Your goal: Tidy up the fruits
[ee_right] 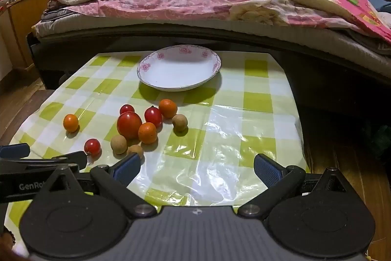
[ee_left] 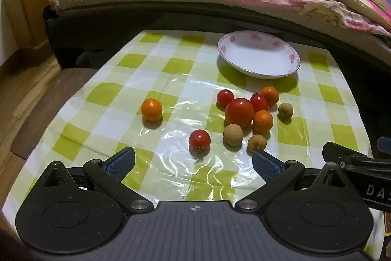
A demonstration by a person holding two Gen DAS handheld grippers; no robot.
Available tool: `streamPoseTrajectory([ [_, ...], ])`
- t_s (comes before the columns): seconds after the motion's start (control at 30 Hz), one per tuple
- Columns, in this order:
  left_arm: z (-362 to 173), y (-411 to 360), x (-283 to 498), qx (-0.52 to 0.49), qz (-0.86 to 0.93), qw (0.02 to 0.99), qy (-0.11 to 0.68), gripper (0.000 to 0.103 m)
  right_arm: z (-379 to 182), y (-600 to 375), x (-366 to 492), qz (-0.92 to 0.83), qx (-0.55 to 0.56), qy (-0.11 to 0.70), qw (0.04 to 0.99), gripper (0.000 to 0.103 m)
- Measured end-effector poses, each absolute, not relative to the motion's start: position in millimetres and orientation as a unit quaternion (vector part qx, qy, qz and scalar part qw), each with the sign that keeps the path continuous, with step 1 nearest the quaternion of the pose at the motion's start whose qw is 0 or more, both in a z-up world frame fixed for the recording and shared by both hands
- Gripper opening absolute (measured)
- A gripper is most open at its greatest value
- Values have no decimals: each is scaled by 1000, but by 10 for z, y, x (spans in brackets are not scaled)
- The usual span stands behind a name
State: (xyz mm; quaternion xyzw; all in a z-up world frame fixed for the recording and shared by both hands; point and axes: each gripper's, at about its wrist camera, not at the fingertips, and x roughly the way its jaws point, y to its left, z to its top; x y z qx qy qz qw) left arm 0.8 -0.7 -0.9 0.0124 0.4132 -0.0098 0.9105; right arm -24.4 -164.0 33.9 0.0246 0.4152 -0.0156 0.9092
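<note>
Four tomatoes (ee_left: 239, 112), three oranges (ee_left: 151, 109), three longans (ee_left: 233, 134), one plate (ee_left: 259, 54)

Brown fruit (ee_right: 135, 150): lower half hidden behind right gripper's left finger.
Surface (ee_left: 171, 173) near edge: hidden by gripper bodies.
Small tomato (ee_right: 126, 109): lower part behind big tomato (ee_right: 129, 125).

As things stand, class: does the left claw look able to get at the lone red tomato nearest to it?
Probably yes. The left claw is open and empty, and the red tomato lies just ahead between its fingers, apart from the other fruit, with only bare tablecloth between.
</note>
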Motion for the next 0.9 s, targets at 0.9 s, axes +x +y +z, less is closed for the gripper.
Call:
streamPoseTrajectory([
  [0.9, -80, -5, 40, 8, -6, 906, 424, 102, 267, -1642, -210, -15, 21, 426, 904, 102],
])
